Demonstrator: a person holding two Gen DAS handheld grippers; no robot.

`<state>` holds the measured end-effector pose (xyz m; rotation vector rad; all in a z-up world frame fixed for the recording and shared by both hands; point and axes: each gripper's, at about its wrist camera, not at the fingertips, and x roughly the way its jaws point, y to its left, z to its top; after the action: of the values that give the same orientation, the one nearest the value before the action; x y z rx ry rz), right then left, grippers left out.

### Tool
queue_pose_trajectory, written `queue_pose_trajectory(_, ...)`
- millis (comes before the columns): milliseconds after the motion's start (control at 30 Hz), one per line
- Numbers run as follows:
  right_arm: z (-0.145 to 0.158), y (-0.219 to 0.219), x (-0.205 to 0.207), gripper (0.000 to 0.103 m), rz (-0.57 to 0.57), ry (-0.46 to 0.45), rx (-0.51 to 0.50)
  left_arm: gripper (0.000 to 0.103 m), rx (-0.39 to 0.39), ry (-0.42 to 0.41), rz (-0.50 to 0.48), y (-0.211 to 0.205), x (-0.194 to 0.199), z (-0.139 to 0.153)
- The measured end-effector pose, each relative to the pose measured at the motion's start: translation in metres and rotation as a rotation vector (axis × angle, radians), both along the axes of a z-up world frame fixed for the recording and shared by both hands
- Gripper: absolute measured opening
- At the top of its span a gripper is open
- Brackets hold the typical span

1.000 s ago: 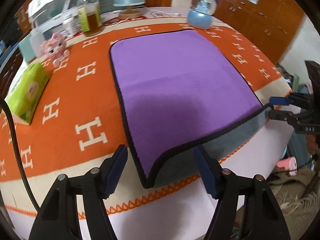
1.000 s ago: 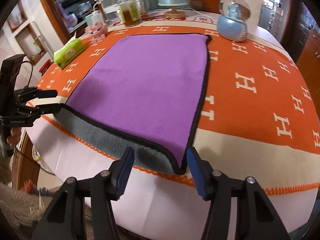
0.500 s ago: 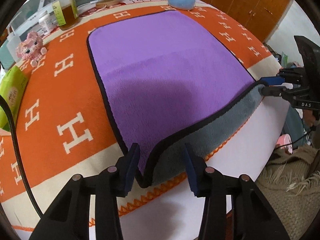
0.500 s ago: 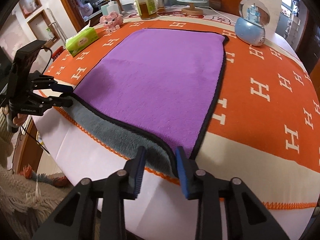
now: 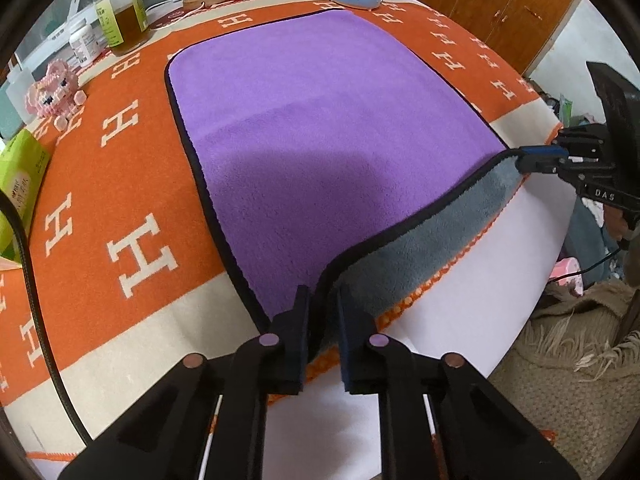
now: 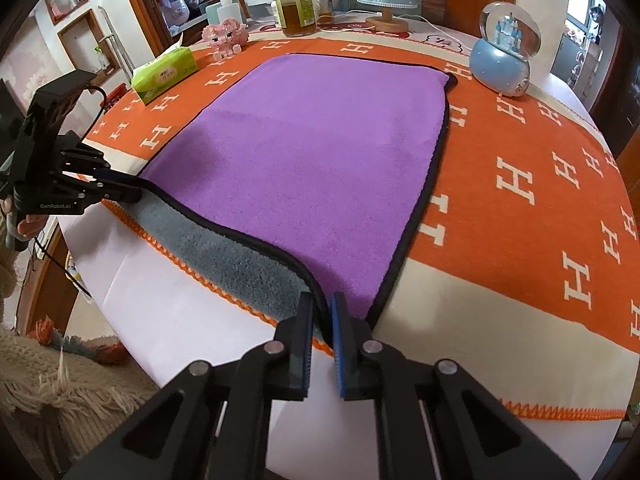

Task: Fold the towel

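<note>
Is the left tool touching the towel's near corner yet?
Touching. The left wrist view shows the left tool closed on the towel corner's black hem.

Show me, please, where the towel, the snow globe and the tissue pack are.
towel [image 5: 320,128], left wrist view, middle of its purple face.
snow globe [image 6: 500,68], right wrist view, its blue base.
tissue pack [image 6: 166,74], right wrist view, its green side.

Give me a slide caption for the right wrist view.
Both tongs, right and left, pinch the near corners of a purple towel on an orange tablecloth.
</note>
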<state>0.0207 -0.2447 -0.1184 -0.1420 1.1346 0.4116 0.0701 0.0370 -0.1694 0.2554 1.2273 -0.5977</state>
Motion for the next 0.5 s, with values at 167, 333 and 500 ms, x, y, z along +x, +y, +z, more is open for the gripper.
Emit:
queue_pose_trajectory(167, 0.001, 0.003, -0.002, 0.005, -0.009, -0.016, -0.016, 0.005, 0.033, -0.036, 0.018, -0.003, -0.004, 0.003)
queue_pose_trajectory(333, 0.013, -0.001, -0.005, 0.004, -0.035, -0.055, -0.006, 0.004, 0.053, -0.100, 0.056, -0.006, -0.005, 0.016)
queue_pose_trajectory(500, 0.037, -0.005, 0.003, 0.004, -0.070, -0.113, 0.019, 0.004, 0.047, -0.172, 0.094, -0.005, 0.004, 0.042)
